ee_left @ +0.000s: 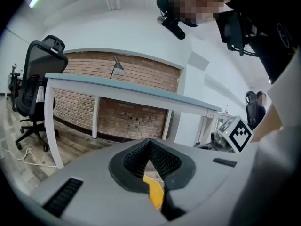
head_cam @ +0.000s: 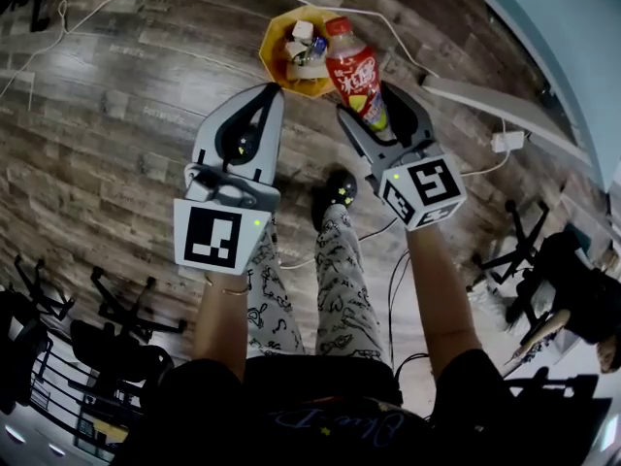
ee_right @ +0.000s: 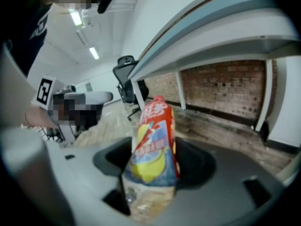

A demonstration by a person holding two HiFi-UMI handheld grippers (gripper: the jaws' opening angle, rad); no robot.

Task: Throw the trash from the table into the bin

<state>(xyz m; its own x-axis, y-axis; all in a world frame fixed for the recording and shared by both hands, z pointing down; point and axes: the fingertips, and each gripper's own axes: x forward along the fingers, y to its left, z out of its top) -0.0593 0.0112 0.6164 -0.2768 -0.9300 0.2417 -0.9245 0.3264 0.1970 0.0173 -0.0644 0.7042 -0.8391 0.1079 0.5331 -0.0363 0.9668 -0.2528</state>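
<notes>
Near the yellow bin (head_cam: 268, 54) on the floor, the right tongs (head_cam: 369, 101) squeeze a plastic bottle (head_cam: 353, 72) around its lower part. It looks light, smooth and slippery, so its wide body is best to hold. The left tongs (head_cam: 275, 90) are closed, holding nothing.

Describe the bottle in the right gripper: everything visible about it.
The bottle is a plastic drink bottle with a red cap and a red, yellow and blue label wrap. Its base end looks clear and yellowish. The right gripper is shut on its lower body, one jaw on either side. It points cap-first away from the person, and in the head view its cap end overlaps the orange bin.
</notes>
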